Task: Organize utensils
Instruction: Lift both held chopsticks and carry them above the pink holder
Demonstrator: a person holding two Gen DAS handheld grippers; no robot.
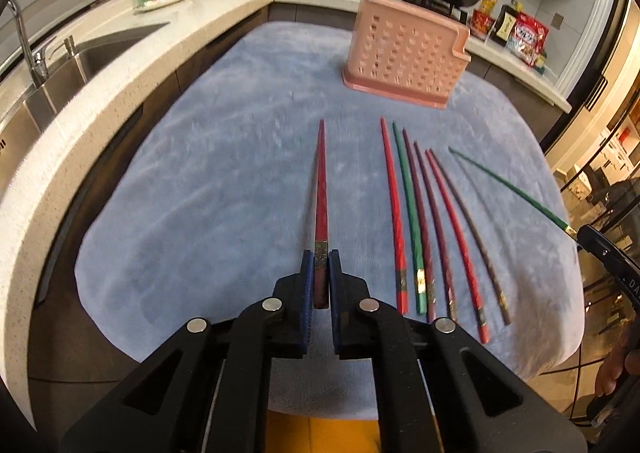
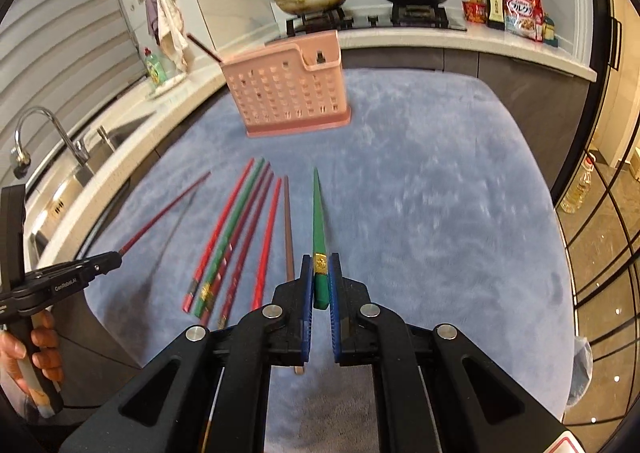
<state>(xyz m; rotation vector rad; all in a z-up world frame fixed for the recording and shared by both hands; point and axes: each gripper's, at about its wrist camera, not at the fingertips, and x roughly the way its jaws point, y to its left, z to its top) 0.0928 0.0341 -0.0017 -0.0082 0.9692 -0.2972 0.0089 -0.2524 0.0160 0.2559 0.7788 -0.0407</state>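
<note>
You hold a red chopstick [image 1: 321,189] in the left gripper [image 1: 321,273] jaws and a green chopstick [image 2: 319,221] in the right gripper [image 2: 321,277] jaws; next, carry both to the pink holder [image 2: 286,93] and drop them in.

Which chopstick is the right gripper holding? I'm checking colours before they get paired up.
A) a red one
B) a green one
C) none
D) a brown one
B: in the right wrist view the right gripper is shut on the green chopstick, its gold-banded end between the blue pads, while the left gripper holds the red chopstick.
</note>
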